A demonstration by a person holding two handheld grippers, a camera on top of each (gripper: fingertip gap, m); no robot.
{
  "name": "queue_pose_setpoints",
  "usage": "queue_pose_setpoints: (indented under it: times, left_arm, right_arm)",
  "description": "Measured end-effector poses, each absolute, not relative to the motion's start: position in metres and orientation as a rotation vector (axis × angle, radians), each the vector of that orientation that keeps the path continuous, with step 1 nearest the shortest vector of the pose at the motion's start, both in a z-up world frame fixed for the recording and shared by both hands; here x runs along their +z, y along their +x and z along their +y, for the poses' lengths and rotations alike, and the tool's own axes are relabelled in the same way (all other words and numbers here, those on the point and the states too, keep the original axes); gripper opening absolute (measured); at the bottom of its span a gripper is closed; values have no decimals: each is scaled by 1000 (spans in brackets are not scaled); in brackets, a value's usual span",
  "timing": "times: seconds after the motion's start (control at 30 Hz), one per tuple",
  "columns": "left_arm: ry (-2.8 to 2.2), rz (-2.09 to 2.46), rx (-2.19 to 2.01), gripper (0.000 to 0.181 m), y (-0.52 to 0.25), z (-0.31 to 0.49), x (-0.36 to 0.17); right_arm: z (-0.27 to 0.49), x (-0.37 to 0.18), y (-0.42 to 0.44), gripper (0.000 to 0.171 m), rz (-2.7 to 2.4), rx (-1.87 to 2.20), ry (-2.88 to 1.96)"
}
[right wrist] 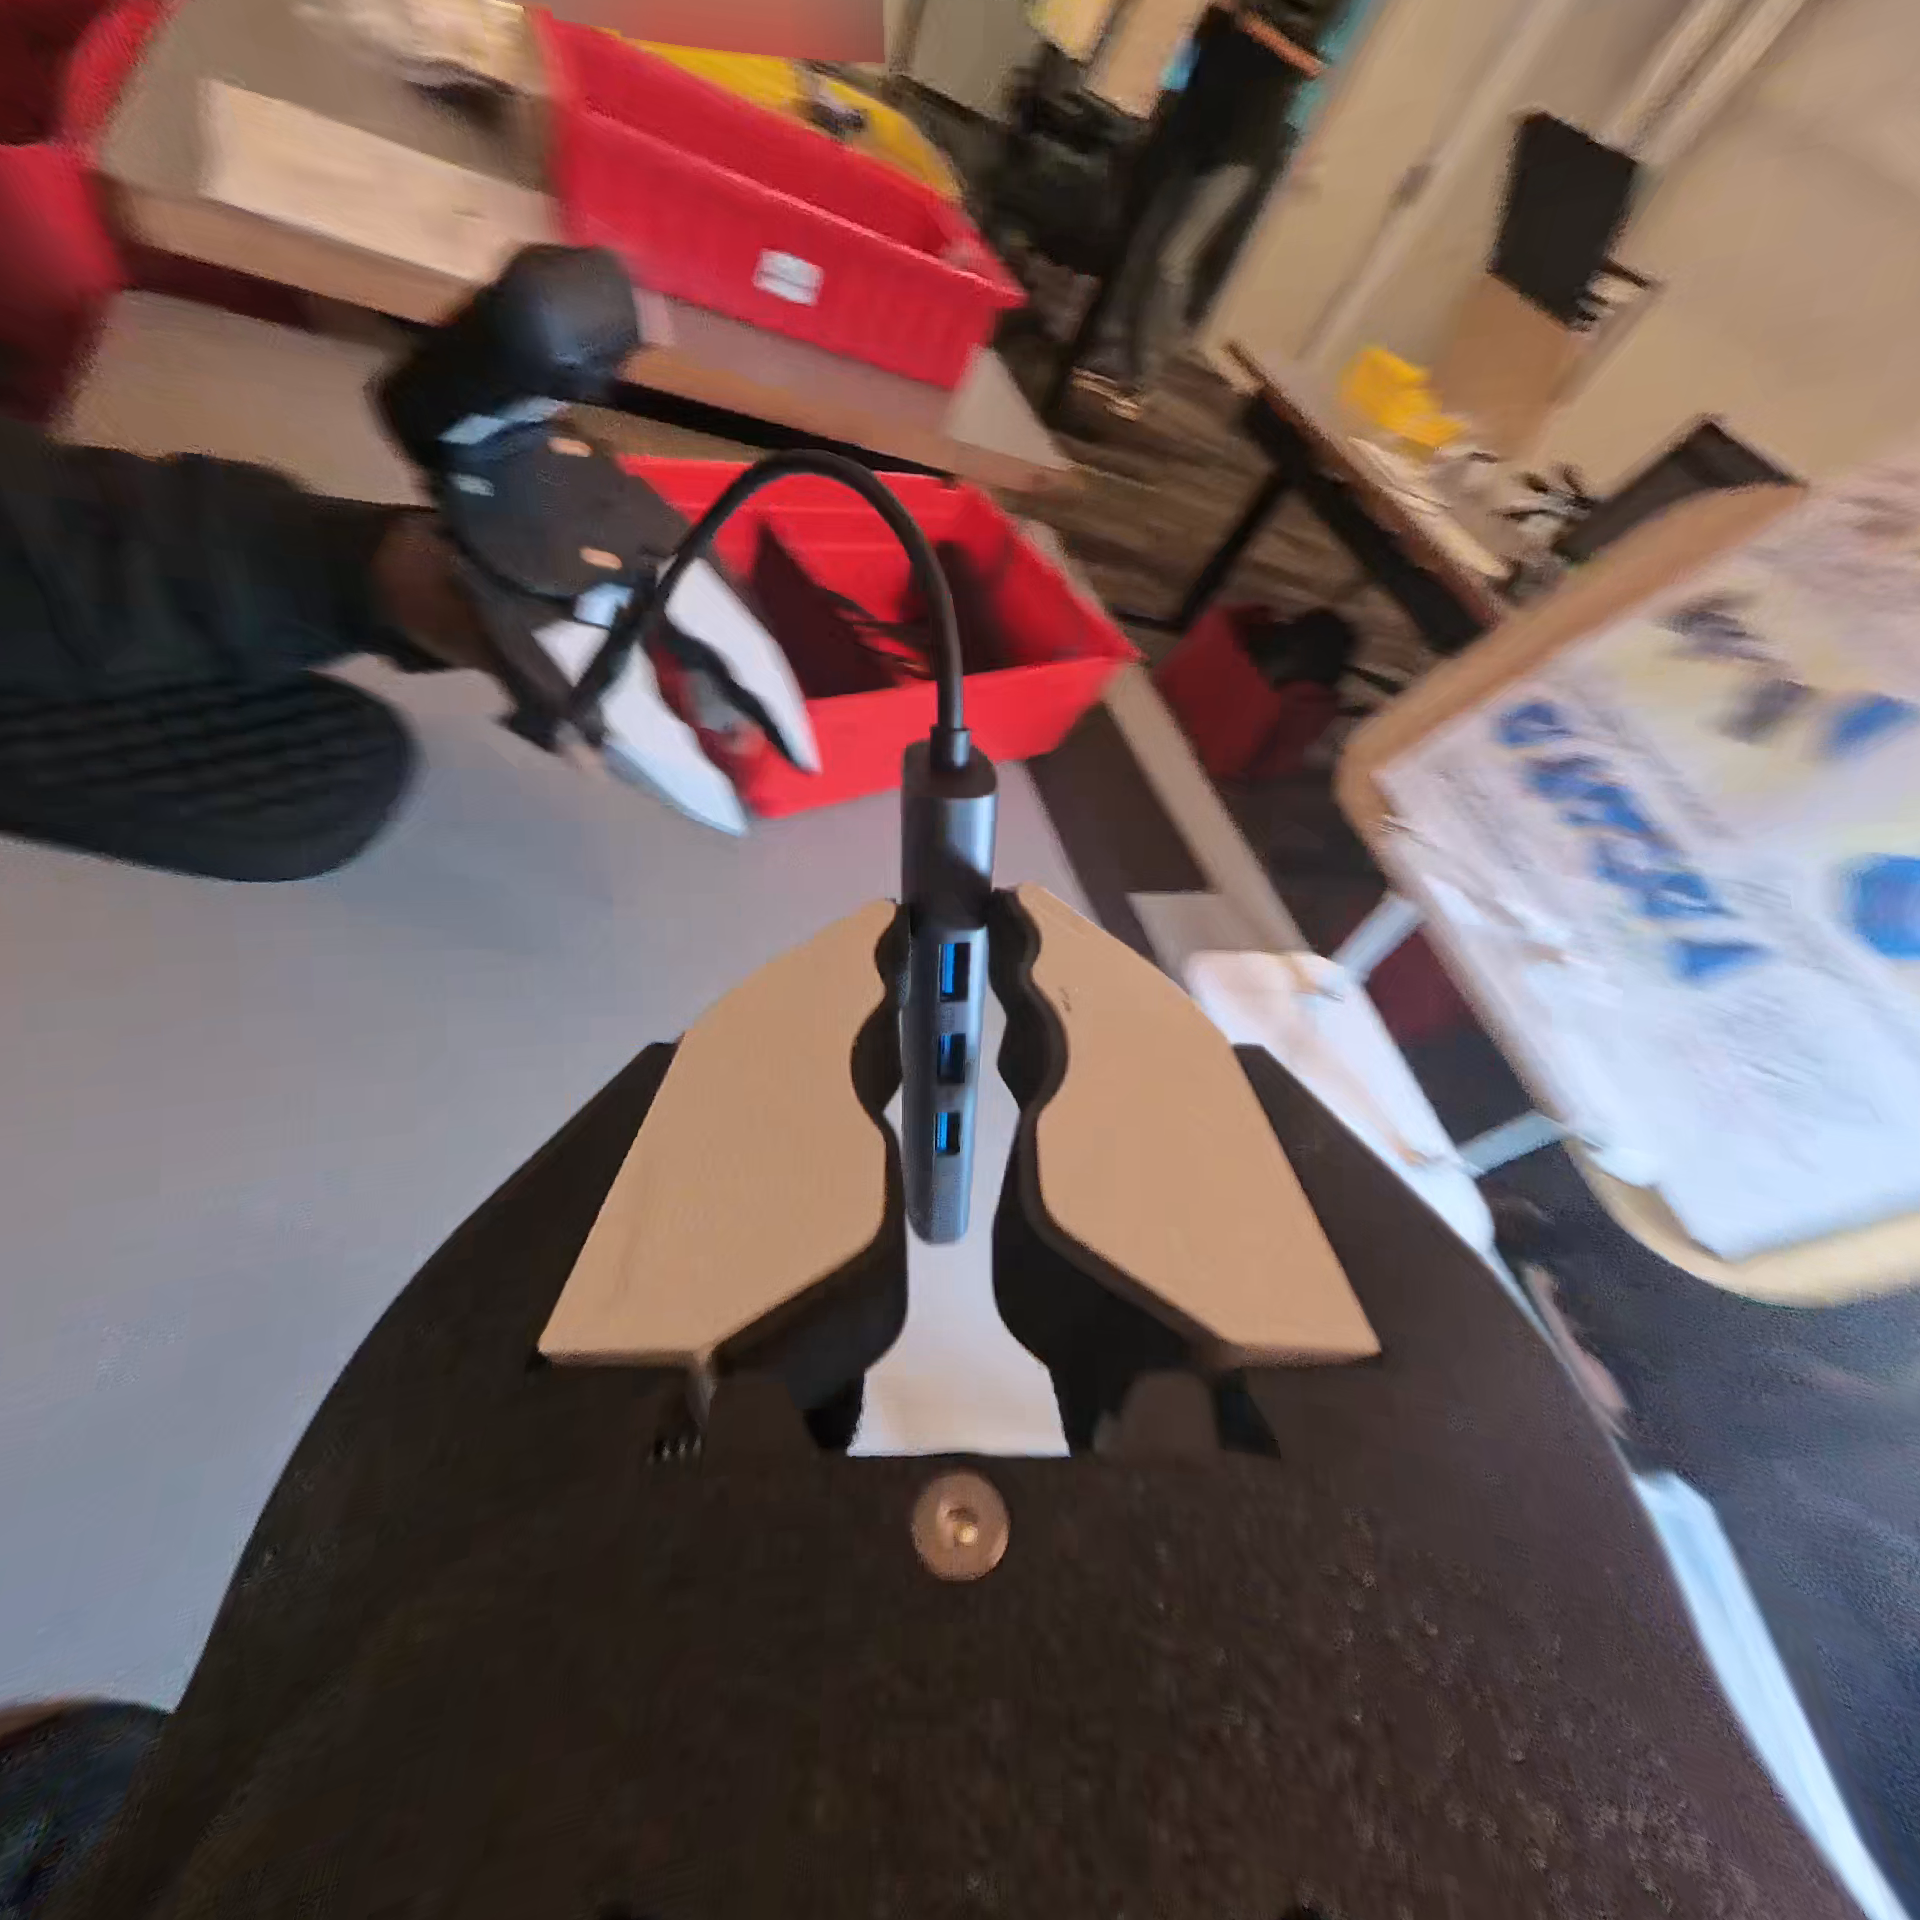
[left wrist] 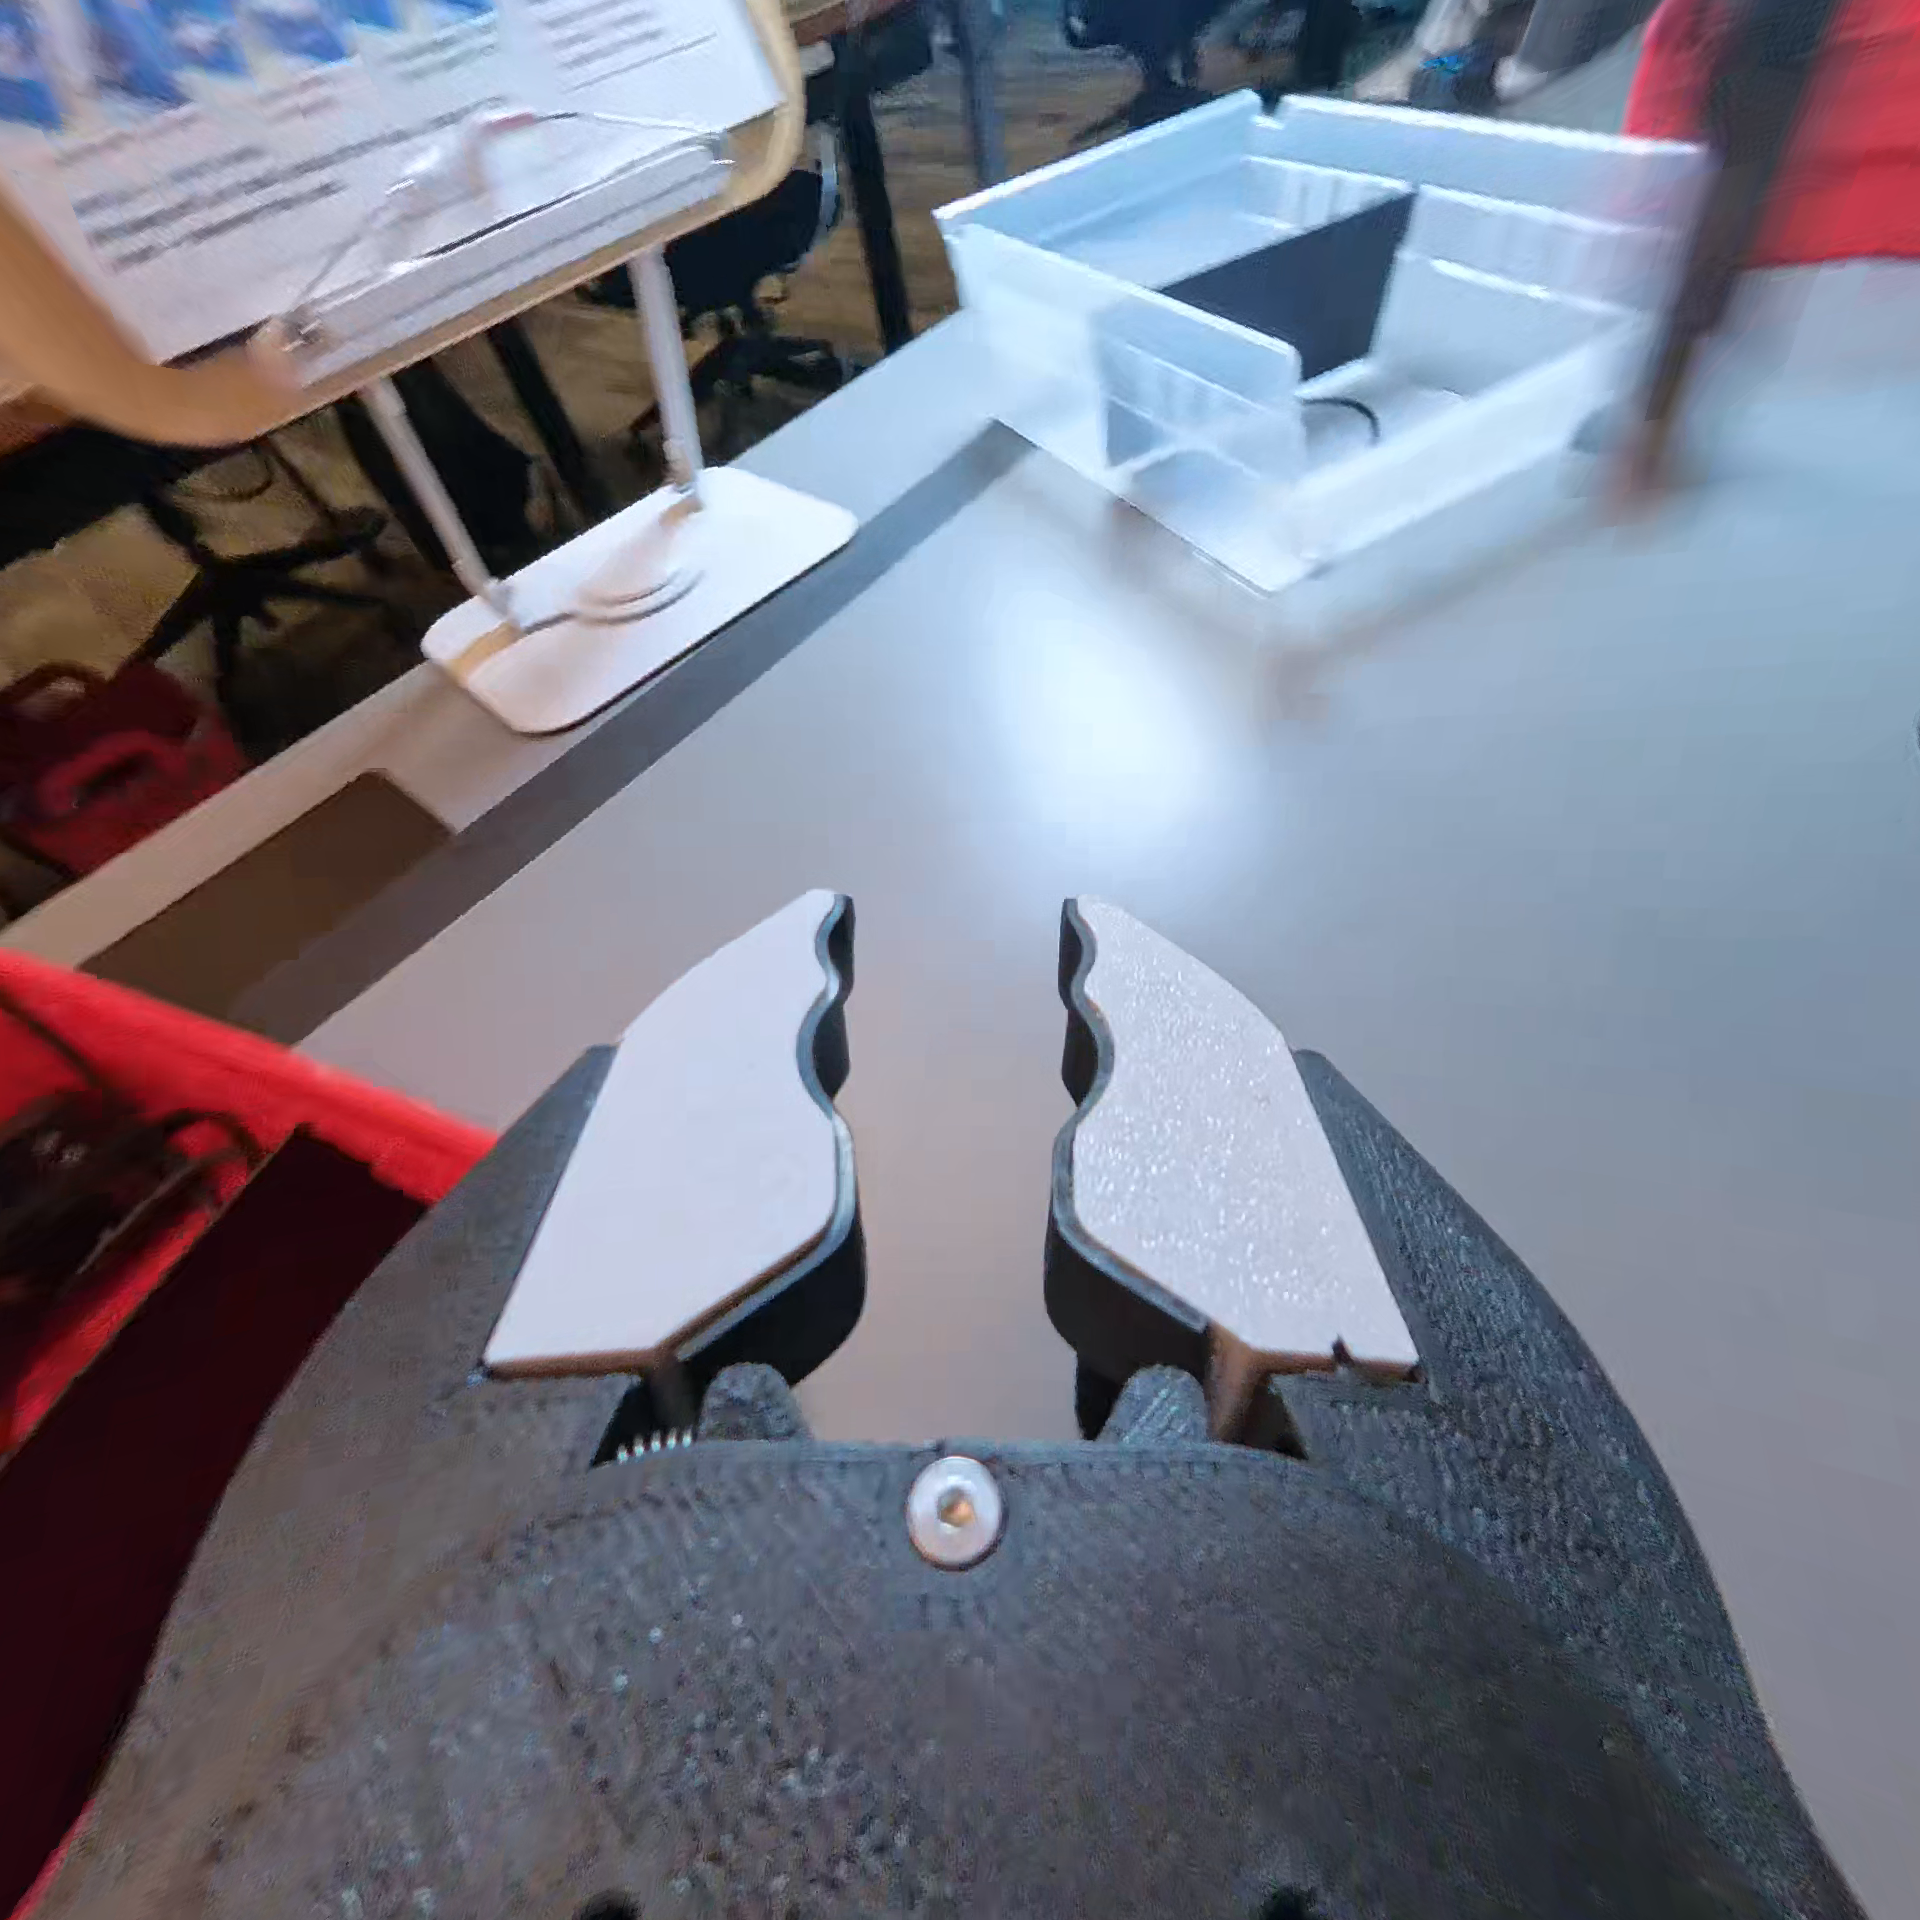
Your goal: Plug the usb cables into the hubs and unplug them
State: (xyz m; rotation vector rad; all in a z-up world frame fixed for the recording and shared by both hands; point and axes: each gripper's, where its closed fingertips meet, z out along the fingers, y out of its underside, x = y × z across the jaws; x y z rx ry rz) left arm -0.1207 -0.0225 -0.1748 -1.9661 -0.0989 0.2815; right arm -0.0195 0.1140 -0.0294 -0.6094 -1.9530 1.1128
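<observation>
My right gripper [right wrist: 951, 904] is shut on a slim grey USB hub [right wrist: 948, 831] with three blue ports facing the camera, held above the grey table [right wrist: 260, 1039]. The hub's black cable [right wrist: 831, 462] arches up and left, and its end hangs by my left gripper [right wrist: 767, 792], whose white fingers are spread apart. In the left wrist view my left gripper [left wrist: 956, 925] is open and empty, low over the table [left wrist: 1143, 831]. A black cable [left wrist: 1340, 410] lies in a white divided tray [left wrist: 1039, 249] at the far right.
A white lamp base [left wrist: 644, 603] stands at the table's left edge under a tilted printed board [left wrist: 364, 156]. A red bin [right wrist: 935, 707] sits past the table's far edge, and another one [right wrist: 727, 208] behind it. A person in red [left wrist: 1818, 125] stands by the tray. One gripper's finger ends stand about 20 cm off the other's.
</observation>
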Motion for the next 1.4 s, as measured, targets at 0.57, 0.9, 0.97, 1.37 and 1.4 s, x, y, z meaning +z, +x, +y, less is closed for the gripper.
queue_pose_setpoints:
  times: [0.57,0.9,0.97,1.37,1.4]
  left_arm:
    - [-1921,-210,332,37,-158,-44,-177]
    - [-1939,-525,480,41,-256,-113,-151]
    - [-1993,-592,514,42,-288,-127,-153]
    - [-3010,102,821,49,-421,-148,-245]
    - [-3076,199,851,52,-428,-149,-247]
  right_arm:
    - [457,-197,-93,18,-1737,-13,-1458]
    - [310,-100,-61,51,-1568,865,-1237]
    - [262,-96,-37,50,-1594,1017,-1168]
    - [92,-170,51,48,-1884,1271,-936]
    - [91,-175,54,48,-1902,1270,-940]
